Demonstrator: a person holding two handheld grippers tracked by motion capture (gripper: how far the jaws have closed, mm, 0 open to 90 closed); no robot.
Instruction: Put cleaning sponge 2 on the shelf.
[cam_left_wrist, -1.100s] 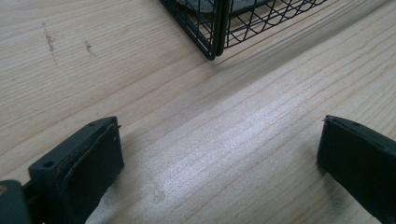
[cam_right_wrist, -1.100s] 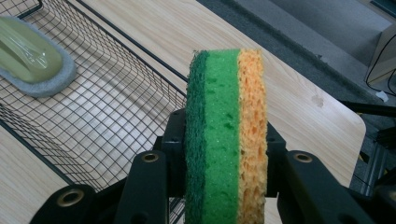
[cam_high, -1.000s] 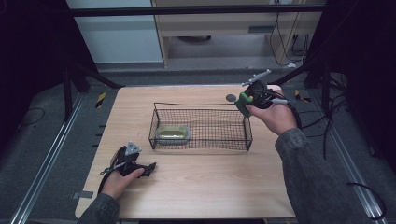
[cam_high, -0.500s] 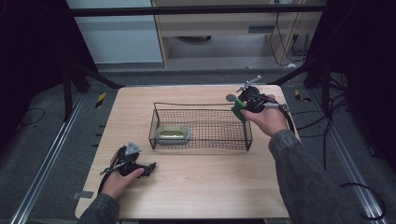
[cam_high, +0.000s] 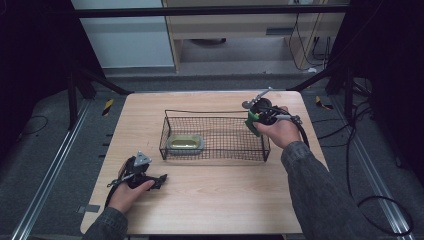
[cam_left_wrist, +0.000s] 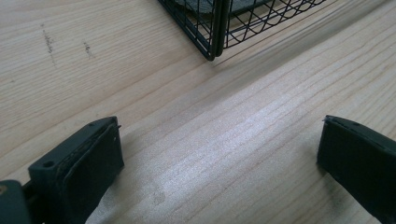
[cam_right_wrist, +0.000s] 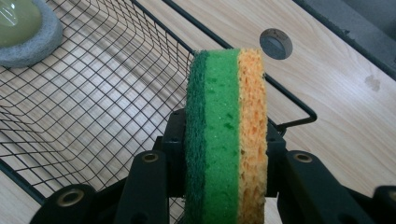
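Note:
My right gripper (cam_high: 256, 122) is shut on a green and orange sponge (cam_right_wrist: 227, 135), held on edge between the jaws. It hangs over the right end of the black wire basket (cam_high: 215, 150). From the right gripper view the sponge stands above the basket's mesh floor (cam_right_wrist: 93, 98) and near its rim. A yellow-green scrub pad with a grey edge (cam_high: 185, 143) lies in the basket's left end, and shows as the pad (cam_right_wrist: 23, 28) at the top left. My left gripper (cam_high: 159, 181) rests open on the table, its black pads (cam_left_wrist: 88, 163) wide apart over bare wood.
The wooden table (cam_high: 220, 200) has a round cable hole (cam_right_wrist: 275, 43) near the basket's far right corner. The basket's near corner (cam_left_wrist: 215, 42) lies just ahead of the left gripper. Black frame posts and cables surround the table.
My right gripper with the sponge has come down and toward the basket's right end. The left hand and gripper have stayed where they were.

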